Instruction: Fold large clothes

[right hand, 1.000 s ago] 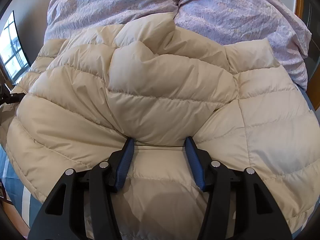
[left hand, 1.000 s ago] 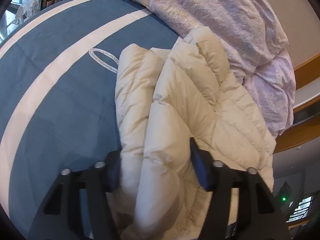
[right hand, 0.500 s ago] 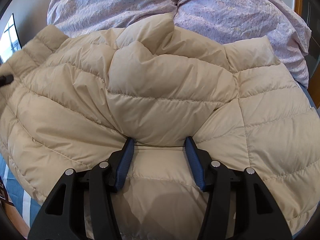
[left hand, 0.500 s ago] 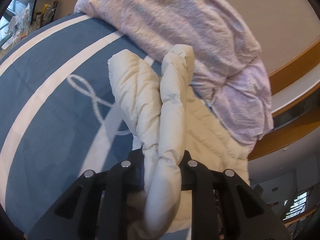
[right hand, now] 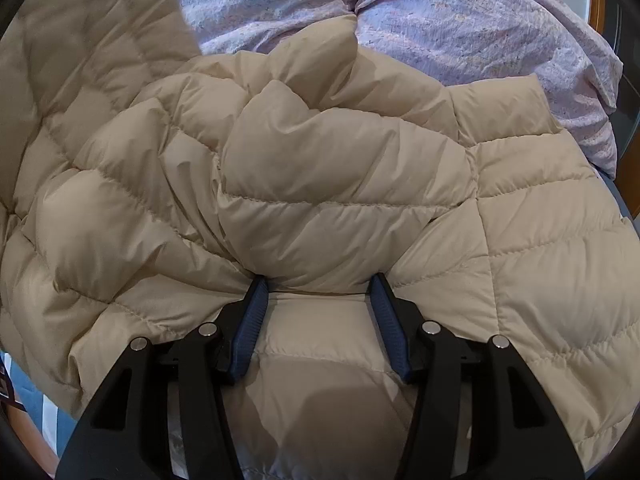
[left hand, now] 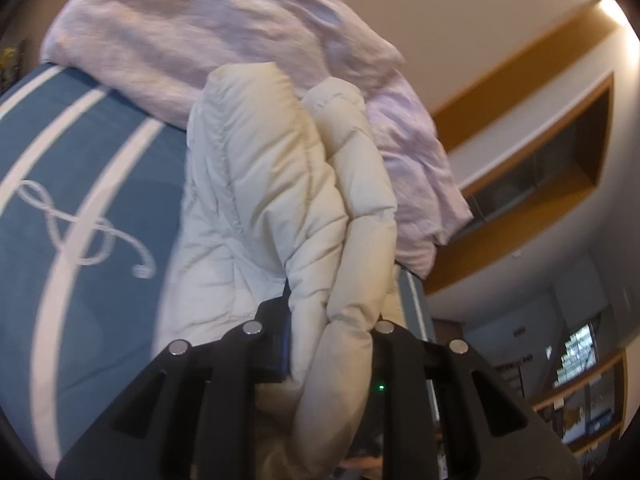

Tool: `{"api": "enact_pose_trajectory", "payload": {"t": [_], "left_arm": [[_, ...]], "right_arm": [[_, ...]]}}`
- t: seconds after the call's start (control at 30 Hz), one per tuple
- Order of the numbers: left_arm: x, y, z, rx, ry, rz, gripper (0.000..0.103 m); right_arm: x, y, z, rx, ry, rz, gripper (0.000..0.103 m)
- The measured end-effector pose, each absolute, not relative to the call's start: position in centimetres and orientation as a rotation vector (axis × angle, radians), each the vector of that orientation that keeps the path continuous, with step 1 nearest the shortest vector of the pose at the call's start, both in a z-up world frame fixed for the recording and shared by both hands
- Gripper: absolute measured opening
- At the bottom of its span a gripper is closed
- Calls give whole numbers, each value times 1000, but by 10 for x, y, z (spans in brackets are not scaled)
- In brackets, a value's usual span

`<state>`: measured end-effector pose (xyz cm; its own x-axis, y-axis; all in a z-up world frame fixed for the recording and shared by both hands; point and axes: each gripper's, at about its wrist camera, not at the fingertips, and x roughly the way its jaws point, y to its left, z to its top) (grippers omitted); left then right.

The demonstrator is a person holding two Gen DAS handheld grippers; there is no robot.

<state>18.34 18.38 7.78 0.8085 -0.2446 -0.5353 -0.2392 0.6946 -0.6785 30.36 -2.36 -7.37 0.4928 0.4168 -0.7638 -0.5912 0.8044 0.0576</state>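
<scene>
A cream quilted puffer jacket (right hand: 340, 184) lies on the bed and fills most of the right wrist view. My left gripper (left hand: 332, 320) is shut on a thick fold of the jacket (left hand: 280, 184) and holds it lifted above the blue bedspread. The lifted part hangs as a raised flap at the upper left of the right wrist view (right hand: 80, 40). My right gripper (right hand: 318, 292) rests on the jacket's near edge with its blue pads (right hand: 252, 320) apart, open, and a bulge of fabric lies between the tips.
A blue bedspread with white stripes and a rope pattern (left hand: 80, 200) covers the bed. A rumpled lilac duvet (right hand: 460, 20) is piled behind the jacket, also in the left wrist view (left hand: 200, 28). Wood-trimmed wall and shelves (left hand: 560, 128) stand to the right.
My left gripper has closed on the jacket's fold and lifted it up and toward the right. The flap now rises at the left of the right wrist view. The right gripper has not moved.
</scene>
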Motion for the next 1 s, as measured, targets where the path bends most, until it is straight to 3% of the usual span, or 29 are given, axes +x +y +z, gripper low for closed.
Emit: {"api": "enact_pose_trajectory", "payload": {"t": [0.63, 1.0], "left_arm": [[270, 88, 55, -920, 717, -175, 20], [288, 59, 30, -934, 785, -141, 21]], "right_arm": [[325, -44, -70, -152, 864, 663, 55], [324, -129, -38, -178, 774, 605, 62]]}}
